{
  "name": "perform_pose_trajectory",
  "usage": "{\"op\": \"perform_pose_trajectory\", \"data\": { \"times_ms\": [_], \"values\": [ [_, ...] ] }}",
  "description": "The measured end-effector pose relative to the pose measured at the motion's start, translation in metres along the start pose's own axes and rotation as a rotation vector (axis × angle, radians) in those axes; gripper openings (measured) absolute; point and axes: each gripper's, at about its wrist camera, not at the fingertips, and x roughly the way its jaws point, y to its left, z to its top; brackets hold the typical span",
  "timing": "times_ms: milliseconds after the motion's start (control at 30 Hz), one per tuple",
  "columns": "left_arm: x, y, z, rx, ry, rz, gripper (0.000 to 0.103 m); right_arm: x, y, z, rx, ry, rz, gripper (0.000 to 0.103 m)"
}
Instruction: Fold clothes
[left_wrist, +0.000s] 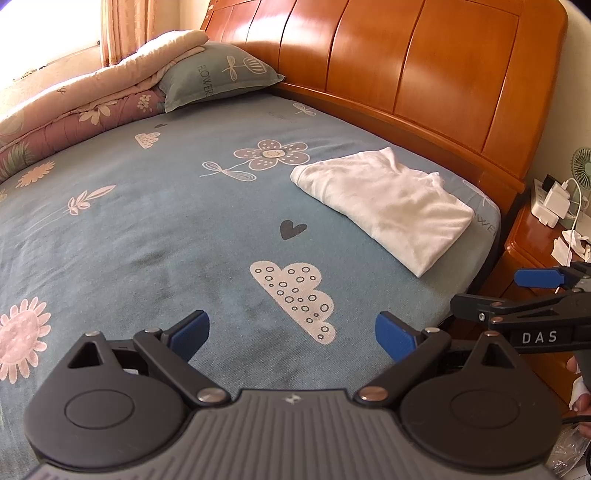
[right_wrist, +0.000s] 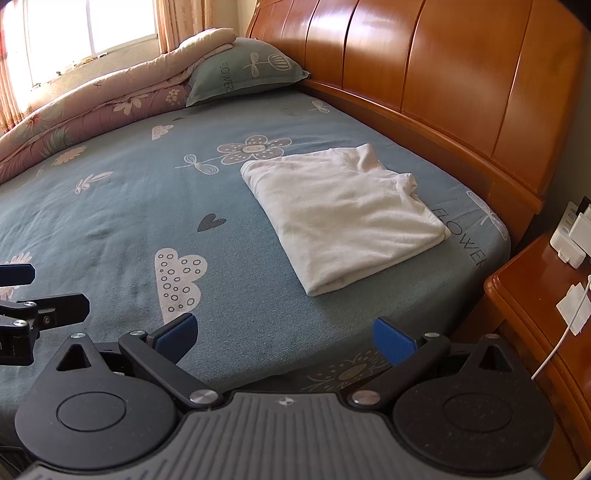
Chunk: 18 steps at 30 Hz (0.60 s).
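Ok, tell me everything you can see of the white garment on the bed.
The white garment is soft, slightly wrinkled, knit-looking cloth, folded into a rough rectangle of several layers, with a bunched part at the headboard end. It lies flat on the blue patterned sheet, near the bed's corner beside the nightstand, partly covering a printed flower. Only the sheet touches it; neither gripper does.
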Motion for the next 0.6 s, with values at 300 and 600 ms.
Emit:
{"op": "perform_pose_trajectory", "data": {
  "times_ms": [300, 600],
  "values": [
    [0.0014, -0.0011, -0.0006, 0.003, 0.004, 0.003, 0.096, -0.0001, -0.0005, -0.0013, 0.001, -0.001, -0.001, 0.103],
    [0.0029, -0.0013, -0.0010, 0.005, 0.011, 0.005, 0.096, 0.0013, -0.0012, -0.0009, 0.002, 0.002, 0.001, 0.103]
  ]
}}
